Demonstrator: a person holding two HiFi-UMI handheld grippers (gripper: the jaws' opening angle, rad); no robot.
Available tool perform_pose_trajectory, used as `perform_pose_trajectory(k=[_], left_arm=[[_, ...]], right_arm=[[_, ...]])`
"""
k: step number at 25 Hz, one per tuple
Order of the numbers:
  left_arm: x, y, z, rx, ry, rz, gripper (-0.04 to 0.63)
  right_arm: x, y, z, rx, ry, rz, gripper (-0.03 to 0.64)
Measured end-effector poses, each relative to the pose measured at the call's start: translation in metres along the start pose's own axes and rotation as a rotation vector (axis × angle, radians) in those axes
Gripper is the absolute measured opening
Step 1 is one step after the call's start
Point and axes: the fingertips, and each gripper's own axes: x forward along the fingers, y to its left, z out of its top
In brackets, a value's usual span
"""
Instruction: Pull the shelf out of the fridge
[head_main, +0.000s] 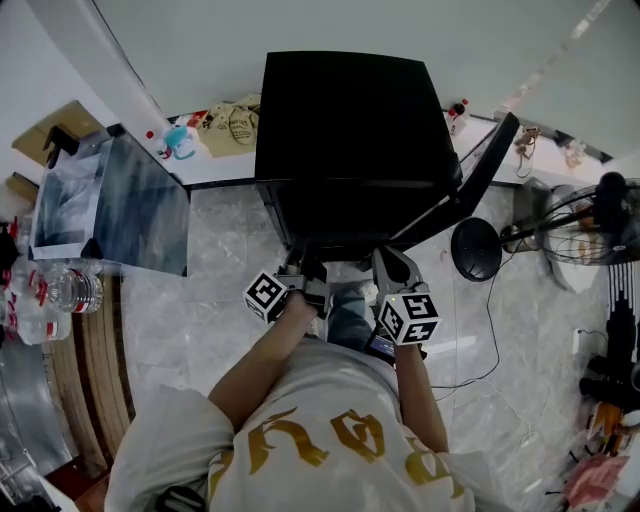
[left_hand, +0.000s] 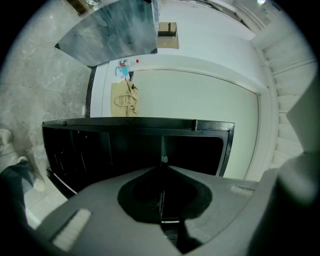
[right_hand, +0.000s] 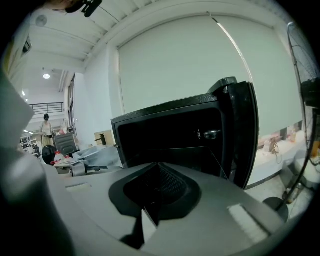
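Bright even light; fisheye edges; fridge (head_main: 345, 150) interior dark.

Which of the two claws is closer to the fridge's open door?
The right claw: the open door stands out on its side, while the left claw grips the same shelf farther off.

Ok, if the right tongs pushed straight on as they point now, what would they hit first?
The right tongs seem shut on the shelf and point into the open fridge. Its back wall would likely come first, though depth is unclear.
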Motion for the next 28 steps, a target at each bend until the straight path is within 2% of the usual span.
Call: perform_pose_trajectory(k=[13,28], left_arm=[[-0.0021,-0.0001,-0.0002,0.0,0.003,0.0,0.014],[-0.0034,0.001,-0.001,-0.018,-0.007,0.01,0.017]], right_arm=[[-0.0055,-0.01,0.0055,-0.015,-0.022,-0.062,0.023],[-0.0049,-0.0064,0.0034,-0.022,-0.006,-0.043,0.023]])
